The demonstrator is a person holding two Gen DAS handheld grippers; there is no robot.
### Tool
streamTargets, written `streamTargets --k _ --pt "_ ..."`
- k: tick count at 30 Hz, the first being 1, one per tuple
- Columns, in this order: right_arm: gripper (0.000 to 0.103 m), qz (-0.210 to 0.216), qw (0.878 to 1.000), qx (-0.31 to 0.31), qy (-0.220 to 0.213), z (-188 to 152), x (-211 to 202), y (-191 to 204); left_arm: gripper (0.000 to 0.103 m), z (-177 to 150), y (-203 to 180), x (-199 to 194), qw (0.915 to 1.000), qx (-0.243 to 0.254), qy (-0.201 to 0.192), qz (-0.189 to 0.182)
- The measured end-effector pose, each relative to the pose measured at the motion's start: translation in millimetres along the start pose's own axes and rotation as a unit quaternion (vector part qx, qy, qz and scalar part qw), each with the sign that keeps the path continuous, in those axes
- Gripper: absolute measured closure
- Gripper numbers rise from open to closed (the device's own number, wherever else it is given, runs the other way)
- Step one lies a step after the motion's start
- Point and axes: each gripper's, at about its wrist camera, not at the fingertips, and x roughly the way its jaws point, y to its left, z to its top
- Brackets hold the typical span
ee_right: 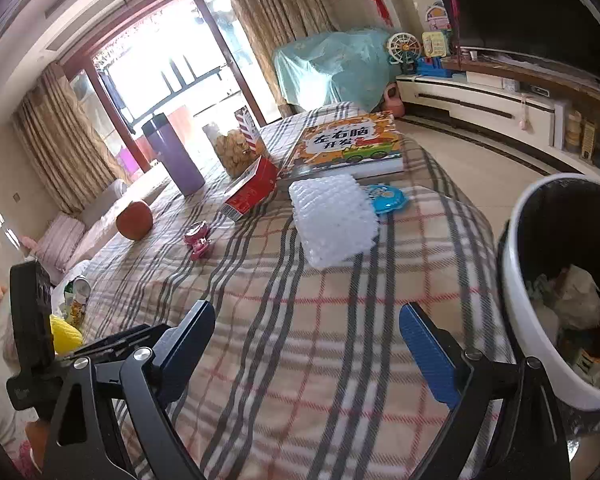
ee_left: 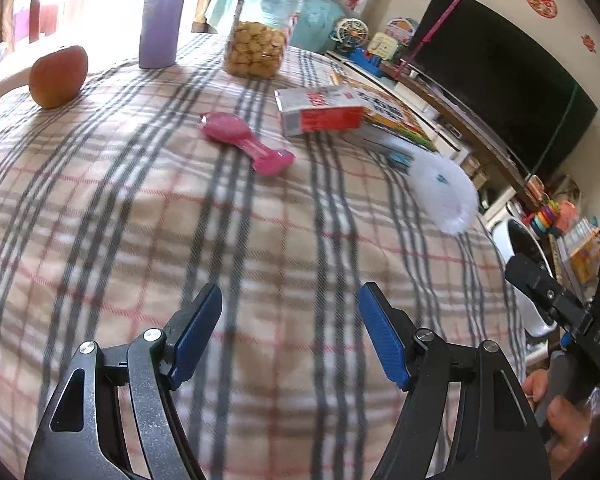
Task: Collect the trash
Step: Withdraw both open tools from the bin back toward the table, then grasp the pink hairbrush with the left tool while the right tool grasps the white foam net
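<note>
A sheet of white bubble wrap (ee_right: 332, 220) lies on the plaid tablecloth (ee_right: 300, 340); it also shows in the left wrist view (ee_left: 444, 192) near the table's right edge. A red and white carton (ee_left: 320, 110) lies on its side (ee_right: 250, 194). A pink wrapper-like object (ee_left: 246, 142) lies mid-table (ee_right: 198, 238). A white trash bin (ee_right: 516, 280) with trash inside stands right of the table. My left gripper (ee_left: 290, 332) is open and empty above the cloth. My right gripper (ee_right: 308, 344) is open and empty, near the bin.
A purple bottle (ee_left: 164, 12), a jar of biscuits (ee_left: 258, 46), an apple (ee_left: 58, 76), a picture book (ee_right: 348, 144) and a blue toy (ee_right: 386, 198) are on the table. A TV (ee_left: 500, 80) and cabinet stand at right. The right gripper's body (ee_left: 572, 308) shows at right.
</note>
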Motion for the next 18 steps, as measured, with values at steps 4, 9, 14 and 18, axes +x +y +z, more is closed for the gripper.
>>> streamTargets --k 4,9,14,18 --pt "0.009 0.000 1.000 0.003 0.003 9 13 0 0.030 19 8 14 0.9999 -0.014 0.003 0.005" --pt "0.009 -0.006 1.000 0.012 -0.012 20 24 -3 0.030 44 16 30 0.9992 -0.032 -0.011 0.022" --pt "0.009 -0.010 0.999 0.028 -0.015 25 40 -8 0.030 66 21 47 0.9982 -0.043 -0.025 0.032" --pt "0.009 -0.012 0.999 0.034 -0.011 27 50 -10 0.030 82 30 65 0.9970 -0.061 -0.025 0.041"
